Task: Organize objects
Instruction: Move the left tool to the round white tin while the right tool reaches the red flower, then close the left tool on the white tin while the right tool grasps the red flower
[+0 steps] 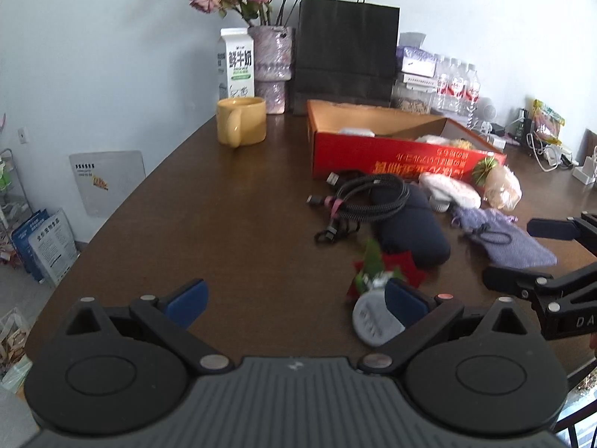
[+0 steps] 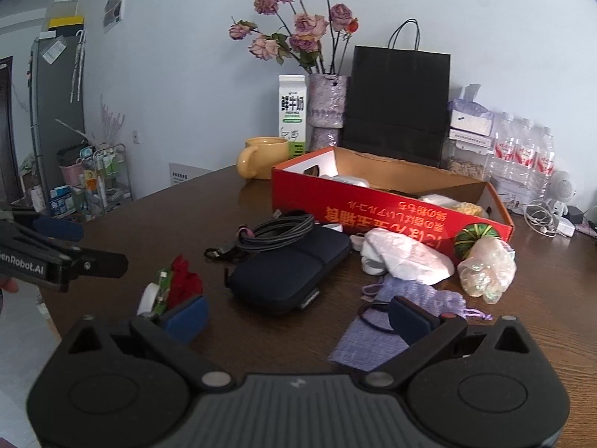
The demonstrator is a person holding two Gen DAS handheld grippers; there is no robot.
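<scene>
- Two hand-held grippers hover low over a dark wood table [image 1: 224, 224], both w/ fingers spread wide, holding nothing
- Landmark: red cardboard box [image 2: 391, 212], open-topped, printed text upside down on its near wall; a few pale items lie inside, too hidden to tell apart
- Left gripper [image 1: 294, 300] sits well in front of the box; its right-hand pad is just beside a grey-white round disc [image 1: 373, 321] and a red-and-green ornament [image 1: 384, 265]
- Right gripper [image 2: 298, 315] also in front of the box, its right-hand pad over a lilac drawstring pouch [image 2: 391, 321]
- Navy zip case [image 2: 291, 272] lies in front of the box, a coiled black cable [image 2: 276, 233] resting on its far end
- White cloth bundle [image 2: 406, 252], crinkled clear bag [image 2: 487, 268] and green striped ball [image 2: 472, 237] crowd against the box's near wall, twd its right end
- Yellow mug [image 1: 241, 125] stands left of the box; milk carton [image 1: 236, 63], vase of dried roses [image 1: 271, 67], black paper bag [image 1: 345, 52] line the wall behind it
- Water bottles [image 2: 522, 156] behind the box's right end
</scene>
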